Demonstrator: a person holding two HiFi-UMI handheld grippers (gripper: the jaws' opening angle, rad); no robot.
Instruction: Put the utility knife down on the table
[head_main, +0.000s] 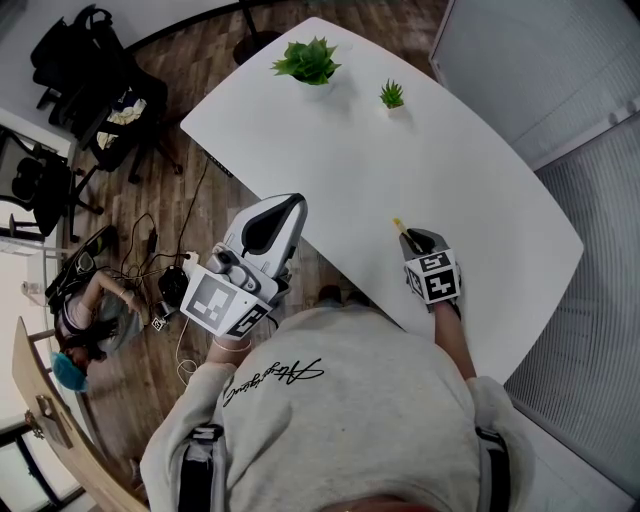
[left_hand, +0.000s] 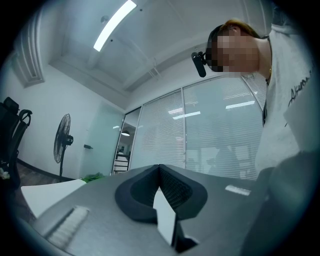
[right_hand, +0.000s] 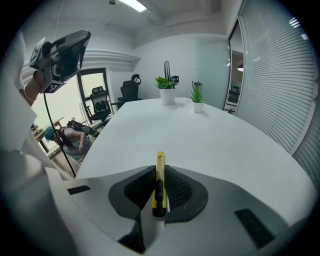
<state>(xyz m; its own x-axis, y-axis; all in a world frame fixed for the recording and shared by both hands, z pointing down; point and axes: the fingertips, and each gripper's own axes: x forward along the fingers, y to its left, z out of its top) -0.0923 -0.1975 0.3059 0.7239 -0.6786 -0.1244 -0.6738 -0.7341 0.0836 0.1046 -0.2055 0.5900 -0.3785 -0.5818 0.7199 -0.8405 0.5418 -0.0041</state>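
Now the pads of our right gripper (right_hand: 159, 171) pinch the utility knife (right_hand: 159, 189), its tip jutting beyond them. Our left gripper (left_hand: 159, 169) is closed and empty.

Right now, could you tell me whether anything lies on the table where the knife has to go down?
Nothing visible does. The right gripper holds the knife over bare table; the big plant and the small plant stand at the far end.
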